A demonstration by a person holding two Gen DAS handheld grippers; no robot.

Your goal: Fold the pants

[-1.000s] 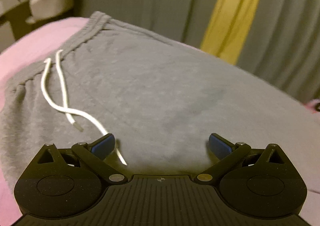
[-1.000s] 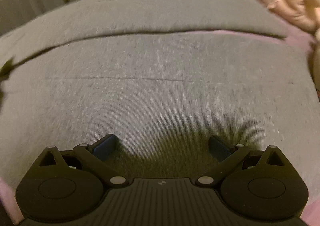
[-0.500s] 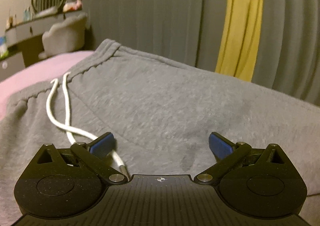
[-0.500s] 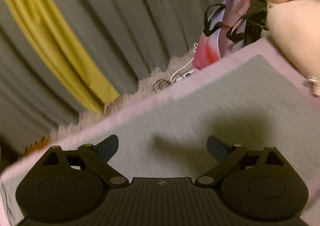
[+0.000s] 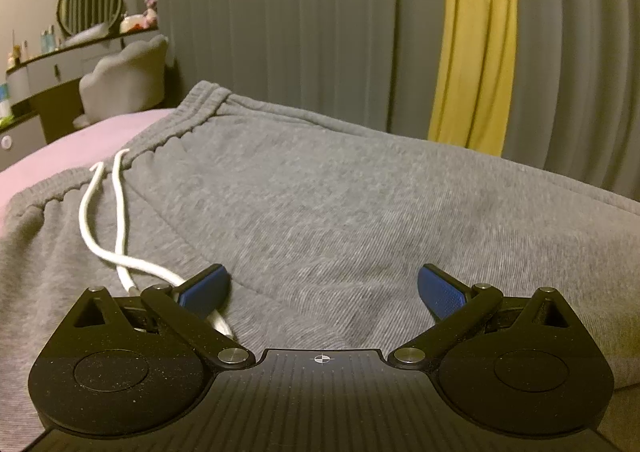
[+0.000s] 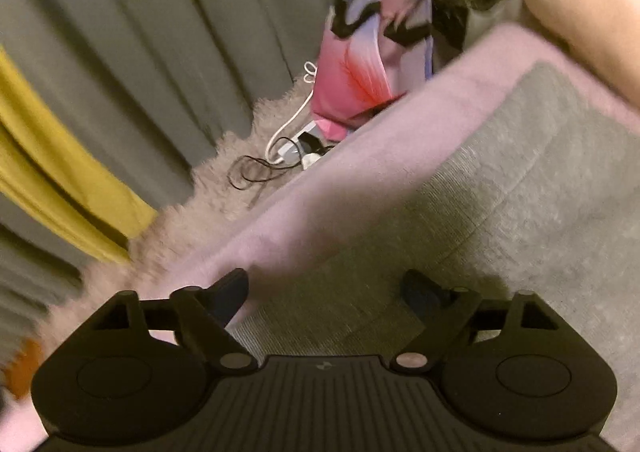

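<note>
Grey sweatpants [image 5: 328, 204] lie flat on a pink bed [image 5: 80, 144], waistband at the far left with a white drawstring [image 5: 116, 236] trailing toward me. My left gripper [image 5: 322, 290] is open and empty, low over the pants near the waist; the drawstring end passes under its left finger [image 5: 204, 288]. In the blurred right wrist view my right gripper [image 6: 326, 292] is open and empty over the far edge of the pants [image 6: 500, 220], where the grey cloth meets the pink bed's edge [image 6: 360, 188].
Grey curtains with a yellow stripe [image 5: 472, 52] hang behind the bed. A vanity desk with round mirror [image 5: 90, 8] and a chair [image 5: 124, 84] stand at the left. Beyond the bed's edge are a shaggy rug [image 6: 224, 188], cables [image 6: 280, 156], a pink bag [image 6: 372, 64] and a pale plush [image 6: 580, 12].
The left gripper has dropped lower and tilted up toward the curtains. The right gripper has swung from over the pants' middle to their far edge, now showing floor and rug.
</note>
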